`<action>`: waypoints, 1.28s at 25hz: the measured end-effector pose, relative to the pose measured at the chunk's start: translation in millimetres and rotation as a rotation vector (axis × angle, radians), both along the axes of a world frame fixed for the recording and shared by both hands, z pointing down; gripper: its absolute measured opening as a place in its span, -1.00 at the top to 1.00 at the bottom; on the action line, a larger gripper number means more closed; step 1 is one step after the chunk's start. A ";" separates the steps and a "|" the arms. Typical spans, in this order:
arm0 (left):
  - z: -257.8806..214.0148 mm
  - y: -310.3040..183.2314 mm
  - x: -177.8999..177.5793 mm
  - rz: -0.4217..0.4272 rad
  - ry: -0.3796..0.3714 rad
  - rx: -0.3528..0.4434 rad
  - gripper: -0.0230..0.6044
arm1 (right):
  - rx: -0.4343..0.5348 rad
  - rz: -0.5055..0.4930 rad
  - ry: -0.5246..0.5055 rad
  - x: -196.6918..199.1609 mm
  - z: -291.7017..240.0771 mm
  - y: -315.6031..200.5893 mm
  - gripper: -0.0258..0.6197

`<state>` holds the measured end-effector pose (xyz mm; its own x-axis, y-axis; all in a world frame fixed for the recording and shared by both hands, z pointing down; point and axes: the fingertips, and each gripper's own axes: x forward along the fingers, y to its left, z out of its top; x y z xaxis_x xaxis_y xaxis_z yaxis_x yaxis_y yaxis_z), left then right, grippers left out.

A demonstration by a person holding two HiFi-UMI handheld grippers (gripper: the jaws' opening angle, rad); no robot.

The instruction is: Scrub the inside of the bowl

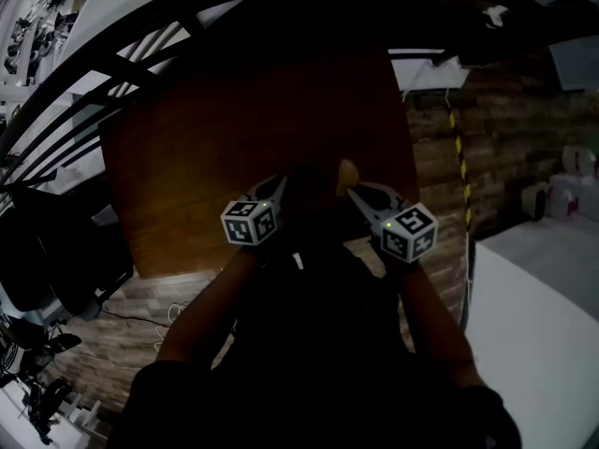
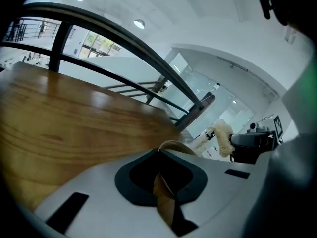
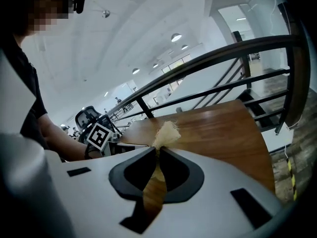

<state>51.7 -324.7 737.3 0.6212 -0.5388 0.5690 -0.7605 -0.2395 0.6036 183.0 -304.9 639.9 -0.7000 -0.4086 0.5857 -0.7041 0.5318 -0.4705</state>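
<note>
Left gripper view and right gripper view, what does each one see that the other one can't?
Only the left gripper view shows how the left claw is shut on a thin tan curved rim, probably the bowl's. Only the right gripper view shows the right claw shut on the pale fluffy scrubber up close, plus the person's arm and a black office chair. Both show the brown wooden table, the dark metal railing and that scrubber.
</note>
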 end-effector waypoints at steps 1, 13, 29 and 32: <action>5.9 -1.5 2.0 0.003 -0.016 -0.001 0.91 | -0.011 -0.004 0.010 2.1 5.9 -1.1 0.81; 49.2 -9.4 11.4 0.001 -0.083 0.004 0.91 | -0.094 -0.031 0.029 12.0 37.0 -7.2 0.81; 14.1 -12.4 -13.0 0.043 -0.128 0.065 0.64 | -0.049 0.006 0.041 13.4 20.2 -7.8 0.81; -39.9 -7.4 -18.9 0.063 -0.095 0.154 0.80 | -0.016 -0.006 0.035 4.2 1.4 -1.3 0.81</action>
